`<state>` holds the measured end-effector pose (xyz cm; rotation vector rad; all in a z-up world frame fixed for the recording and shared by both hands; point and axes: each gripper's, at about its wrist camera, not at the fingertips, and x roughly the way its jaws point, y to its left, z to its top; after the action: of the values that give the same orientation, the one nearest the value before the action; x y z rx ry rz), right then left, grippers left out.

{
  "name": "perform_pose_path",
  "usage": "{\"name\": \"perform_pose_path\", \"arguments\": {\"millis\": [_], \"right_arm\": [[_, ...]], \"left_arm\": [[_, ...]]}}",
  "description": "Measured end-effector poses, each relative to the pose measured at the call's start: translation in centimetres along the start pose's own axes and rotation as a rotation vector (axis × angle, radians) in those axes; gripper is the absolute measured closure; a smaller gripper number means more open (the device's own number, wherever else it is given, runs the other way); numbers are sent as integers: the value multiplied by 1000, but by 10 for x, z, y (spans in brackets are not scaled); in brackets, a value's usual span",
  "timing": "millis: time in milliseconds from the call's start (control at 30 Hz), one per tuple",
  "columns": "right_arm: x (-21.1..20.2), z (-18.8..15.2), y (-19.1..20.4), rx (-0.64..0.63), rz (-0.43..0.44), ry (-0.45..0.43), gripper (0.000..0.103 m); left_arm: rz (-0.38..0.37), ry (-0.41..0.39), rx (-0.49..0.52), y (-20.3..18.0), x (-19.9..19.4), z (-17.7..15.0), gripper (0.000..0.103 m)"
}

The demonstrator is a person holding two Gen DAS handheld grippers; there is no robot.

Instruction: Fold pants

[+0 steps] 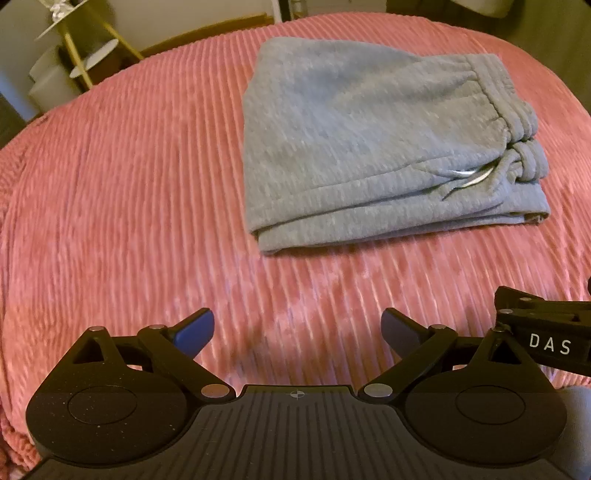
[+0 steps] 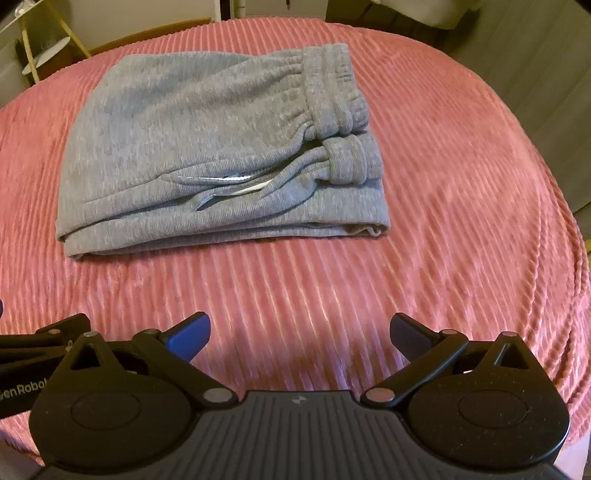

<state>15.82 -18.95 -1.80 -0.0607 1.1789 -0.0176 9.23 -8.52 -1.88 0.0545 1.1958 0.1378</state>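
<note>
Grey sweatpants point(image 1: 369, 147) lie folded in a compact stack on a pink ribbed bedspread point(image 1: 129, 184), waistband and cuffs at the right side. They also show in the right wrist view point(image 2: 207, 155). My left gripper point(image 1: 297, 328) is open and empty, held above the bedspread in front of the pants and apart from them. My right gripper point(image 2: 299, 332) is open and empty too, likewise short of the pants' near edge. The right gripper's body shows at the right edge of the left wrist view point(image 1: 546, 339).
A white and gold tiered shelf point(image 1: 70, 62) stands beyond the bed's far left. A wooden bed frame edge point(image 1: 207, 35) runs along the back. The bedspread point(image 2: 461, 221) drops off at the right, with grey floor or wall point(image 2: 546, 66) beyond.
</note>
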Motion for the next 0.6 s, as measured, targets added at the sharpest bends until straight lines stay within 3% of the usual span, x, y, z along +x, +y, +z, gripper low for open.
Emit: {"name": "perform_pose_path", "arguments": {"millis": [600], "right_arm": [[-2, 1, 3, -8, 1, -29, 0]], "left_arm": [[4, -8, -7, 2, -3, 0, 3]]}}
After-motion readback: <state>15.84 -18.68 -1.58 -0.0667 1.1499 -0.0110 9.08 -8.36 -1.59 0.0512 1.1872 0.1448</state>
